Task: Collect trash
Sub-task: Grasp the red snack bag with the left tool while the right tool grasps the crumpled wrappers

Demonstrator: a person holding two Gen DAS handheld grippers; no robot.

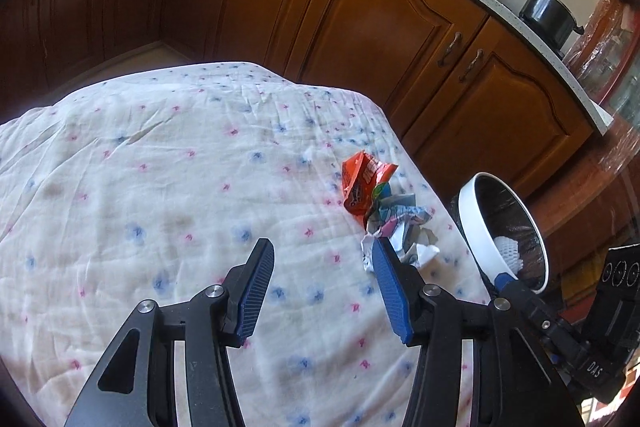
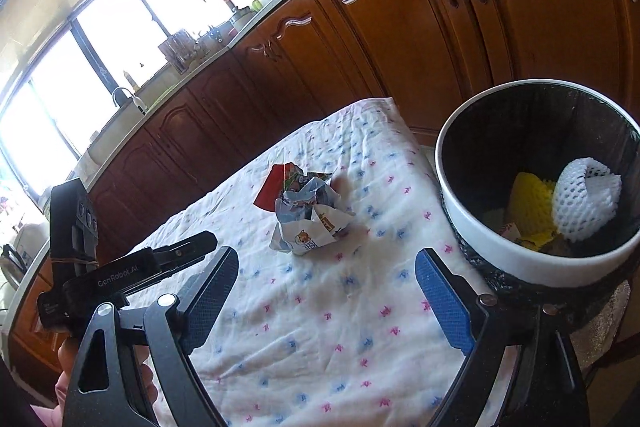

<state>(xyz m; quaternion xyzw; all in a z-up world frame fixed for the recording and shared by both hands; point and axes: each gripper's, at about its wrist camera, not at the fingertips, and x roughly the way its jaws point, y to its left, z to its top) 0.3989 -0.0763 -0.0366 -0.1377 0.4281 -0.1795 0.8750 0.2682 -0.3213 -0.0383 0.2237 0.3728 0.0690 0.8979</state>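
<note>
Near the desk's (image 1: pixel 120 187) bin-side edge our two claws (image 1: pixel 320 283) (image 2: pixel 324 299) gape empty toward crumpled wrappers (image 2: pixel 308 215), the bin (image 2: pixel 480 235) close for dropping.

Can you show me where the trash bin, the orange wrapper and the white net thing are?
trash bin (image 2: pixel 476 235): right wrist view, white rim.
orange wrapper (image 1: pixel 360 183): left wrist view, its crumpled middle.
white net (image 2: pixel 580 203): right wrist view, mesh side.

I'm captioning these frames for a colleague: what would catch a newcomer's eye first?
The crumpled wrappers, one bright red, heaped on the flowered tablecloth near its far edge. Next, the white-rimmed bin beside the table at right, already holding white foam netting and something yellow. Both the left gripper and the right gripper are open and empty.
</note>
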